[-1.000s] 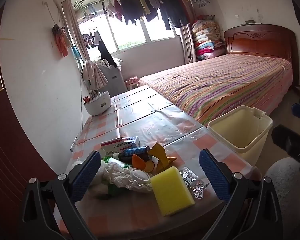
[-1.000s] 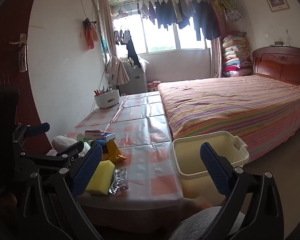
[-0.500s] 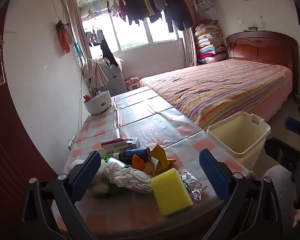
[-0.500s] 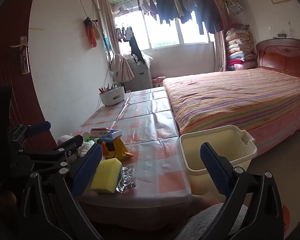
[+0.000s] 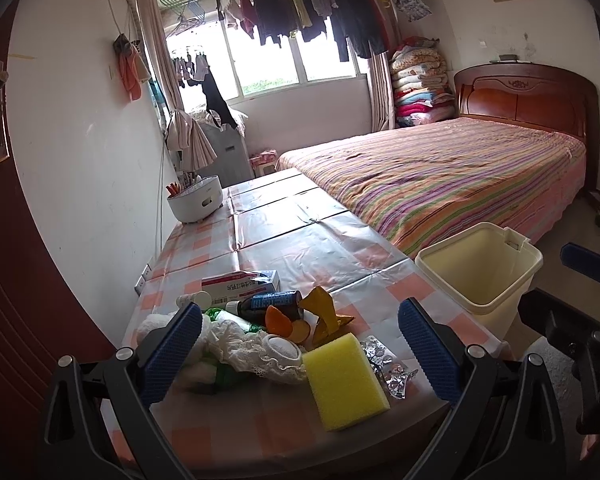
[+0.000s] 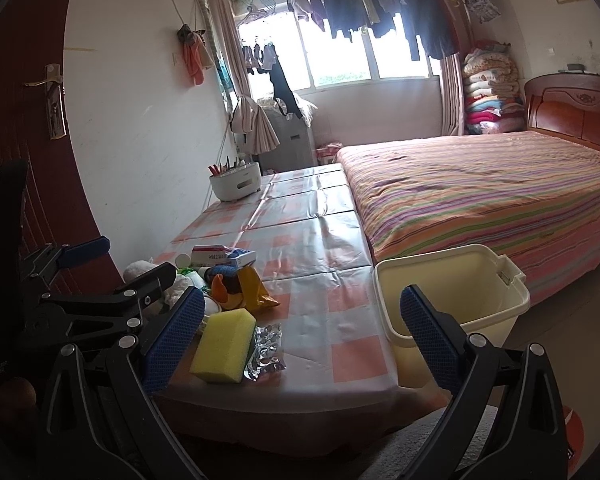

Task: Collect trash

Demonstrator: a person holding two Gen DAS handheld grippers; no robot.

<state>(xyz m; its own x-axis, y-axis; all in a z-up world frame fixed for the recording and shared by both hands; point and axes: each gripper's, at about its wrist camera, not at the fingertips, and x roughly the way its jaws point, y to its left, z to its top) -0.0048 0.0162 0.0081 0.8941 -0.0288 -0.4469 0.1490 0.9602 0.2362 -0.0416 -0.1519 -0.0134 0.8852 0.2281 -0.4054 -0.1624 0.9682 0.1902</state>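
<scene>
With both grippers, left and right, spread and empty, pinch the sponge (light, squashy) across its narrow sides for the bin.

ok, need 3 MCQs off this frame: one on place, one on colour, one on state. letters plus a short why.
1. Where does the bin stand?
A. on the table
B. on the floor at the table's right edge, near the bed
C. on the bed

2. What colour is the sponge?
A. yellow
B. pink
C. blue

3. What state is the left gripper in?
A. shut on the sponge
B. shut on the foil
C. open, holding nothing

Answers:
1 B: in the right wrist view the bin sits below the table top, against its right side, with the bed behind it.
2 A: the block at the near table edge is plainly yellow, with the foil beside it.
3 C: its jaws stand wide apart with the trash pile beyond them; the right gripper is open too.
</scene>
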